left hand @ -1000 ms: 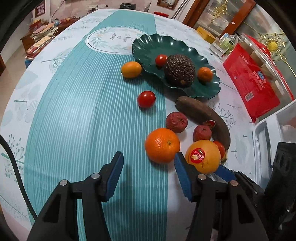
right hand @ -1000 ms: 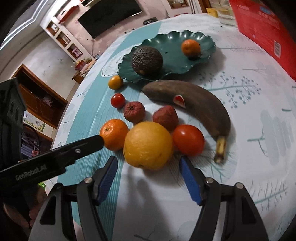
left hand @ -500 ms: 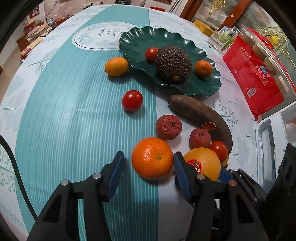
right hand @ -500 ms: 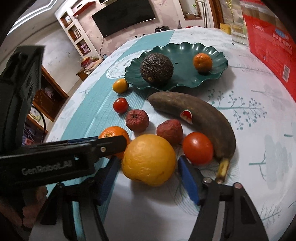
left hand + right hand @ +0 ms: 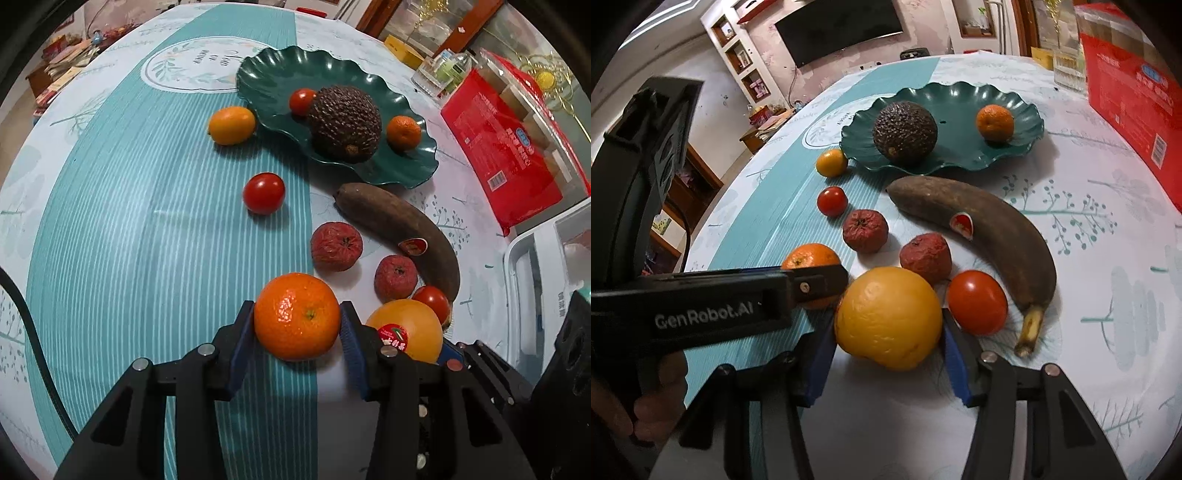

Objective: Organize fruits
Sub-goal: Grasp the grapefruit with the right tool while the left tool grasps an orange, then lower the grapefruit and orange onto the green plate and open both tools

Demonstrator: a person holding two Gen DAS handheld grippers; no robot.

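Note:
My left gripper [image 5: 297,325] is shut on a mandarin [image 5: 297,316] that rests on the tablecloth. My right gripper [image 5: 888,328] is shut on a large yellow-orange orange [image 5: 888,317], right beside the left one; the orange also shows in the left wrist view [image 5: 406,328]. A green scalloped plate [image 5: 275,72] at the back holds a dark avocado [image 5: 343,122], a small mandarin [image 5: 403,132] and a small tomato [image 5: 302,101]. A brown banana [image 5: 982,225], two wrinkled red fruits [image 5: 865,230], tomatoes [image 5: 977,301] and a kumquat [image 5: 232,124] lie loose on the table.
A red box [image 5: 506,147] stands at the right edge of the table, with a white tray [image 5: 524,258] nearer me. A glass holder [image 5: 443,72] sits behind the plate. The left gripper's body [image 5: 701,306] crosses the right wrist view at the left.
Both grippers moved forward and closed: the left onto the mandarin, the right onto the large orange. Other fruit has not moved.

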